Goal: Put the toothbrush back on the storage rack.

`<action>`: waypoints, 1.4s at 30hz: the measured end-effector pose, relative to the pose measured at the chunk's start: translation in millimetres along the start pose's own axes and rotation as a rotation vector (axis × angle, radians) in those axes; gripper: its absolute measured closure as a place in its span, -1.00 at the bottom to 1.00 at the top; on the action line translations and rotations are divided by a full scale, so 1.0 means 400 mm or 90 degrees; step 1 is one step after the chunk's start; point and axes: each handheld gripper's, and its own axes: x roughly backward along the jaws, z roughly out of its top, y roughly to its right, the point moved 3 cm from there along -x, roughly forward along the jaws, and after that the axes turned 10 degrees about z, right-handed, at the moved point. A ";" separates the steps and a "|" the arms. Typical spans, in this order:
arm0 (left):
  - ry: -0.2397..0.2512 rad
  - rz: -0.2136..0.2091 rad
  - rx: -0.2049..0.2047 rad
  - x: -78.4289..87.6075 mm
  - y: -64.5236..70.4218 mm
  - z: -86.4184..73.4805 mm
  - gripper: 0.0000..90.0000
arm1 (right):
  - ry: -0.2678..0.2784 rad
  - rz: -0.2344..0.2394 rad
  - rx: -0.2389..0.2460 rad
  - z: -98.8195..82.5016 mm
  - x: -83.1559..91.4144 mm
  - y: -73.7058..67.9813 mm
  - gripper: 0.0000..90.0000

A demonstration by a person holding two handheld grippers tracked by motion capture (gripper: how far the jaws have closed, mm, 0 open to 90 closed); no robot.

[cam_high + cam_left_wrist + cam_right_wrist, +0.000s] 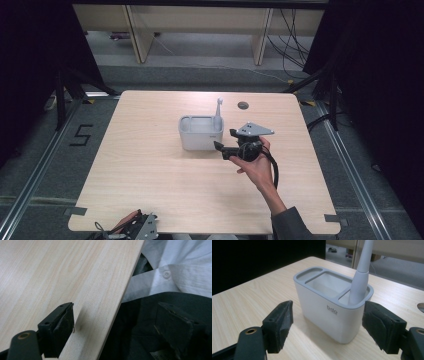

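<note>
1. Holder point(201, 132), a grey rectangular caddy, stands upright near the middle of the bench point(150, 175) in the high view, its long axis running left to right. A pale brush handle point(218, 107) rises from its right end compartment, leaning slightly. The right tongs point(221, 150) sit just beside the holder's right front corner, jaws apart with nothing between them. A round grommet hole point(243, 105) lies behind the holder. A "5" is taped on the floor point(81, 135) at left. The left tongs point(140, 225) rest at the bench's near edge.
2. In the left gripper view, the left tongs point(112, 327) are spread wide over the bench edge point(125, 290), empty, with a white shirt point(180, 267) beyond.
3. In the right gripper view, the holder point(329, 305) stands between the spread jaws of the right tongs point(327, 325), untouched. Its front reads "bdo". The handle point(360, 272) stands in the right compartment; the middle and left ones are bare.
</note>
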 end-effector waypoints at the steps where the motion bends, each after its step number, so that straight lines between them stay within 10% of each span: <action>1: 0.000 0.000 0.000 0.000 0.000 0.000 -0.66 | 0.000 0.000 0.000 0.000 0.000 0.000 -0.44; 42: 0.018 0.017 0.010 -0.004 0.001 -0.001 -0.66 | -0.065 0.028 0.005 -0.123 0.029 -0.075 -0.50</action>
